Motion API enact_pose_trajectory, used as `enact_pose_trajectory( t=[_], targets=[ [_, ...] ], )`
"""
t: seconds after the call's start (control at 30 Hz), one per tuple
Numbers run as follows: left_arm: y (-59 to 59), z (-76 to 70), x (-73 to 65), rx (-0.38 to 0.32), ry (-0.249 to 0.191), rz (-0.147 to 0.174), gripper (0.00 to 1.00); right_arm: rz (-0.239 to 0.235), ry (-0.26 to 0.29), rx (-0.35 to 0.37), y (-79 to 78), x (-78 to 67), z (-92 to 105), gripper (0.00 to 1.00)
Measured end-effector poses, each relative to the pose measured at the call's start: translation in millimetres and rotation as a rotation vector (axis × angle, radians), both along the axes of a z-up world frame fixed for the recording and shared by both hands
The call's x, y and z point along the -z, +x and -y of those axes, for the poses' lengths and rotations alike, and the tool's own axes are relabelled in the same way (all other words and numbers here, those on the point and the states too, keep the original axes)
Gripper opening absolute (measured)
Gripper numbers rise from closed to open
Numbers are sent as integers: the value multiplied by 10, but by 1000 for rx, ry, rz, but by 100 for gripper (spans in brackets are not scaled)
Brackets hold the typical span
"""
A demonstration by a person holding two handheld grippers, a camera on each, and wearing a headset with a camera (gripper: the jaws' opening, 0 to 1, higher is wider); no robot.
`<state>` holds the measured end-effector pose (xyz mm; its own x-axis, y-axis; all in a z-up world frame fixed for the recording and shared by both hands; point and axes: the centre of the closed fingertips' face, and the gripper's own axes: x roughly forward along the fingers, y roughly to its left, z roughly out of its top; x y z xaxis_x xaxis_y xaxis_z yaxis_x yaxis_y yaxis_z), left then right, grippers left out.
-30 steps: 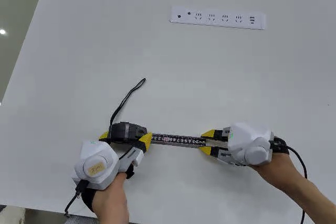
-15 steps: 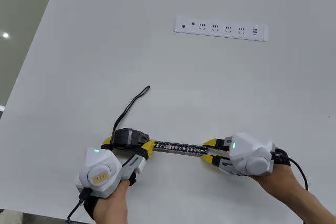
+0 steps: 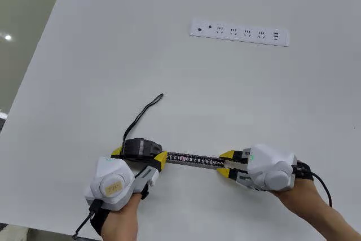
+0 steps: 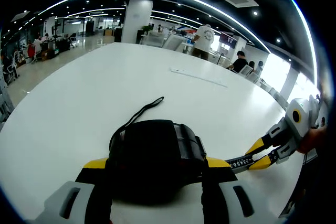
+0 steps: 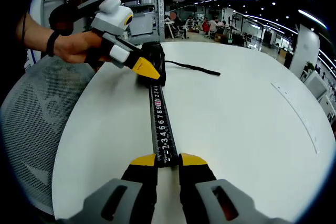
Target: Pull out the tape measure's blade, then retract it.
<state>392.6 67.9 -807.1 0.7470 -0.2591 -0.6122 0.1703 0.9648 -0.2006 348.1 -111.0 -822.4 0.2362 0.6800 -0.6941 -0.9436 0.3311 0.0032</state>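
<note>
A black tape measure case (image 3: 139, 148) (image 4: 155, 158) (image 5: 156, 56) lies on the white table near the front edge, its black wrist strap (image 3: 144, 113) trailing away from me. My left gripper (image 3: 139, 159) (image 4: 156, 167) is shut on the case, yellow tips on either side. The blade (image 3: 194, 159) (image 5: 161, 124), with printed numbers, runs out flat to the right. My right gripper (image 3: 228, 163) (image 5: 168, 160) is shut on the blade's end. In the left gripper view, the right gripper (image 4: 261, 153) and the blade (image 4: 239, 160) appear at the right.
A white power strip (image 3: 239, 31) (image 4: 198, 76) (image 5: 301, 114) lies far back on the white table (image 3: 169, 71). The table's front edge runs just below both hands. A mesh chair (image 5: 37, 145) stands beside the table, and people and desks fill the room behind.
The head camera shifted slightly. The grippers, case and blade look about as they did; the visible blade length seems unchanged.
</note>
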Motion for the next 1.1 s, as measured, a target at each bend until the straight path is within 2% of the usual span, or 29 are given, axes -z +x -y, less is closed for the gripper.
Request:
enact_pose_trajectory(
  t=[0.07, 0.1, 0.23, 0.37, 0.4, 0.47, 0.53, 0.6, 0.83, 1.1],
  targets=[
    [1, 0, 12, 4, 22, 2, 67, -2, 1, -3, -6, -6, -7, 14],
    [-2, -10, 22, 20, 51, 2, 67, -2, 1, -4, -6, -6, -7, 14],
    [-2, -6, 21, 23, 49, -1, 67, -5, 2, -8, -18, 0, -6, 14],
    [6, -17, 9, -2, -6, -16, 68, -7, 3, -9, -18, 3, -5, 14],
    [20, -3, -19, -17, -38, -11, 68, -7, 4, -9, -19, 2, -5, 14],
    [51, -18, -64, -90, -146, -12, 68, -7, 4, -10, -17, 6, -3, 14],
    [46, -5, -18, -42, -67, -24, 68, -7, 5, -11, -16, 1, -5, 14],
    [45, -10, -26, -58, -84, -18, 68, -8, 5, -10, -16, -5, -7, 14],
    [37, -10, -42, -62, -78, -5, 66, -7, 7, -17, -16, 1, -5, 14],
    [32, -13, -40, -55, -87, -15, 65, -17, 14, -35, 0, 7, -18, 13]
  ],
)
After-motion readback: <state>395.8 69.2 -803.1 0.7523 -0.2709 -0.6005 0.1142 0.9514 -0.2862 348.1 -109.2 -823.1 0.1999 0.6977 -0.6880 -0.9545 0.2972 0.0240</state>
